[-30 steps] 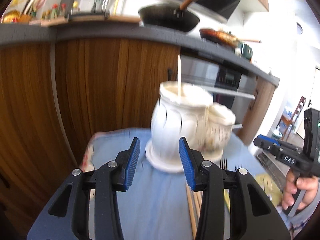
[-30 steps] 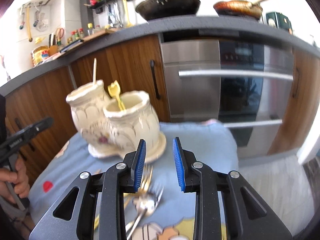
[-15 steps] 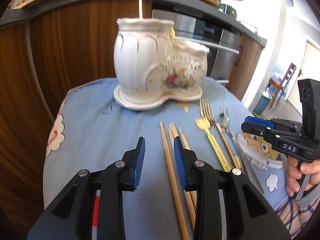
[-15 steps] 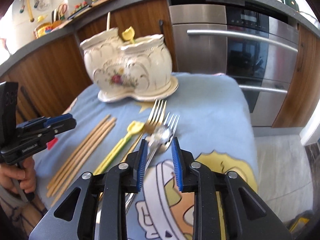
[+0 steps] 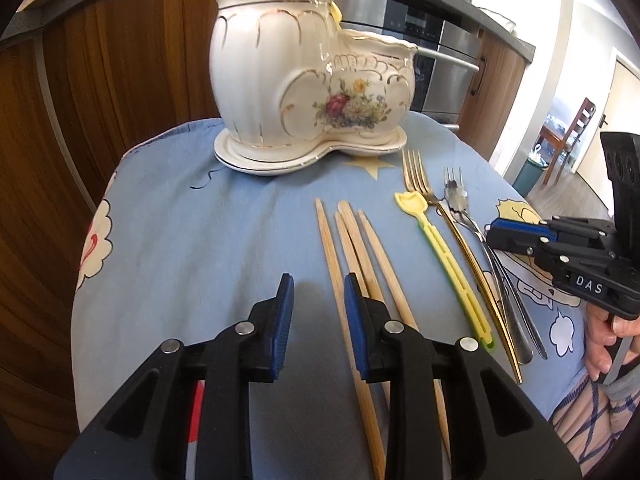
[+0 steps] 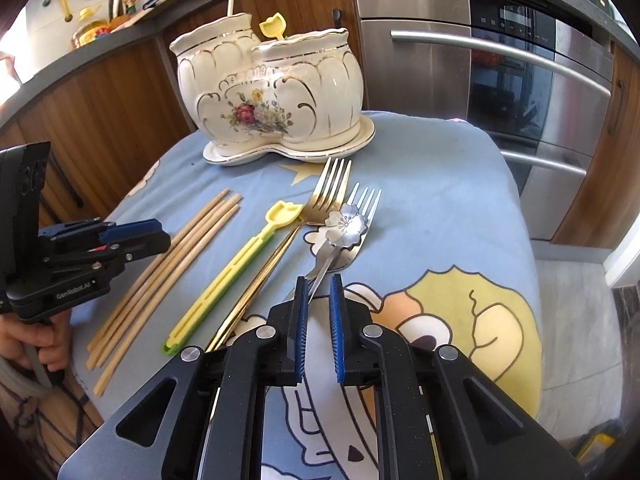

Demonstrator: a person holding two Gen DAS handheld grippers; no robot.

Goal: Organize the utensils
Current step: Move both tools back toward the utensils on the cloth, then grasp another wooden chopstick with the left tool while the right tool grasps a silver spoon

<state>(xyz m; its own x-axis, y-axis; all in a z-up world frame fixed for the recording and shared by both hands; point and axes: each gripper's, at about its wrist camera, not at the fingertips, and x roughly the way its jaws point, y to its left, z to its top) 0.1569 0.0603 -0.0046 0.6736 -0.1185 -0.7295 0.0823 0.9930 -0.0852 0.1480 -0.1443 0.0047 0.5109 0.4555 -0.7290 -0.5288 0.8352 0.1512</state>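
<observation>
Both grippers, left gripper (image 5: 318,294) and right gripper (image 6: 319,294), have just been closing with nothing clamped yet; I risk nudging chopsticks (image 5: 352,248) off the table's (image 5: 180,240) near edge.

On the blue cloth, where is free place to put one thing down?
The blue cloth is bare right of the silver fork, toward the oven. Also bare left of the chopsticks, below the ceramic holder. Crowded from chopsticks to forks.

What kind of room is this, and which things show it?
Most likely a home kitchen: a built-in steel oven under a grey counter, wooden cabinets, and forks and chopsticks laid out on a cloth-covered table.
</observation>
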